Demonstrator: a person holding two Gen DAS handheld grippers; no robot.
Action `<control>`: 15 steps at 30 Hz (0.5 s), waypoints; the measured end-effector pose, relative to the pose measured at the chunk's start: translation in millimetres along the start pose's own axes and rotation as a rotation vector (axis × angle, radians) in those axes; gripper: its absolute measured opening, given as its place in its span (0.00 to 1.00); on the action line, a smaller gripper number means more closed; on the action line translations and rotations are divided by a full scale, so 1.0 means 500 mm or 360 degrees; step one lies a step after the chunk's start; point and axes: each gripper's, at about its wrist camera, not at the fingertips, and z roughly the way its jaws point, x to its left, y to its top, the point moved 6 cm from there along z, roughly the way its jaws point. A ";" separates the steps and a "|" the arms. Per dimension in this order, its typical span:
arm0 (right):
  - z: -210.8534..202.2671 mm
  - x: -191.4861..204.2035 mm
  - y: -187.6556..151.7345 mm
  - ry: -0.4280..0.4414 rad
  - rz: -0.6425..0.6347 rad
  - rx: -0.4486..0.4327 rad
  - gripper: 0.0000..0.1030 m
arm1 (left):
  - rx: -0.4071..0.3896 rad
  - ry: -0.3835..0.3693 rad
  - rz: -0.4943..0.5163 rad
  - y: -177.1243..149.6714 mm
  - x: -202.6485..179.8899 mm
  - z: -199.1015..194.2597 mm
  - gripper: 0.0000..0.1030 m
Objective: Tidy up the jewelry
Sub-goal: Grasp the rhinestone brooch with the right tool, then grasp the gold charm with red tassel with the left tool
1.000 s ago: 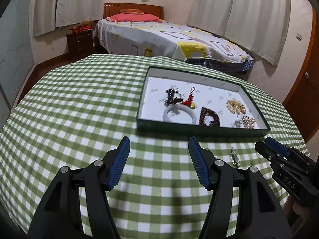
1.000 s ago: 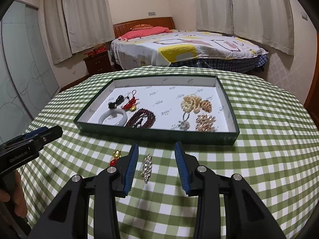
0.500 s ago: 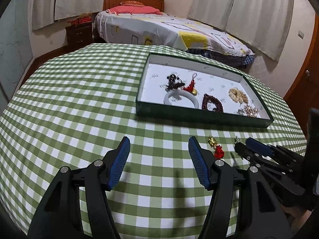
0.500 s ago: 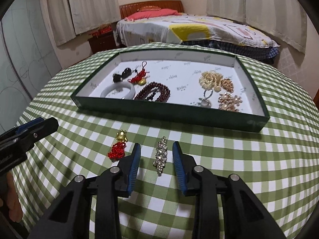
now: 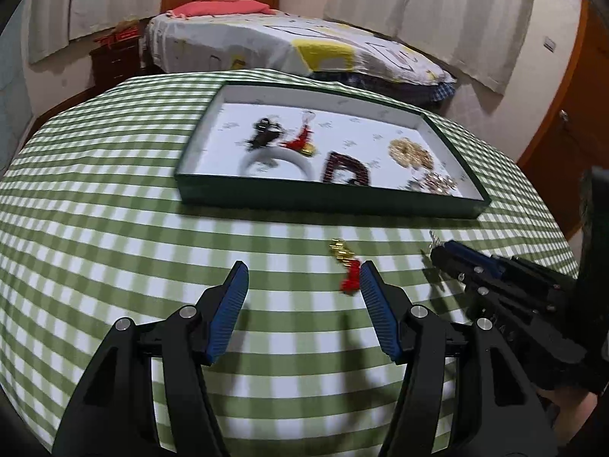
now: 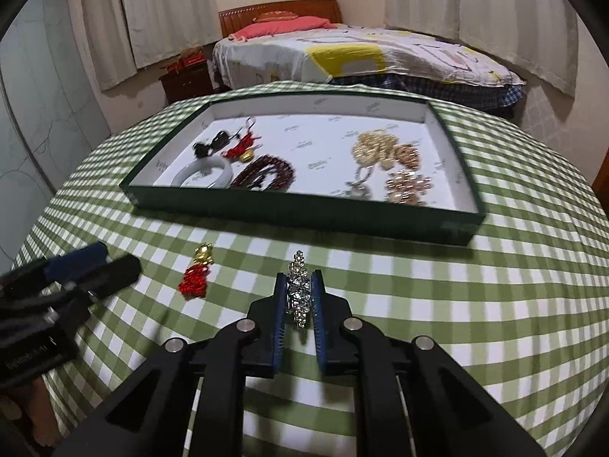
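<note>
Tray contents blurred at centre frame, green tray (image 6: pixel 266 209) holding white bangle (image 6: pixel 201 175), bead strands, gold pieces, right gripper (image 6: pixel 298 297) clenched on rhinestone piece (image 6: pixel 298 285), left gripper (image 5: pixel 304 304) released

tablecloth (image 6: pixel 495 304): green-white check | tray (image 6: pixel 304 213): dark green | tassel charm (image 6: pixel 194 282): red-gold

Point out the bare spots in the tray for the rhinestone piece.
Tray: bare white floor in the middle, between red beads and gold cluster, and along the back wall. Crowded: left end around the white bangle, right end.

Black tongs (image 6: pixel 298 297) with ribbed blue pads (image 6: pixel 279 320) and silver screws (image 6: pixel 244 325).
</note>
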 end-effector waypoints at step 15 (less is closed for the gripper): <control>-0.018 -0.059 -0.008 -0.0022 0.0105 -0.0037 0.13 | 0.0086 0.0018 0.0120 -0.014 -0.067 0.073 0.39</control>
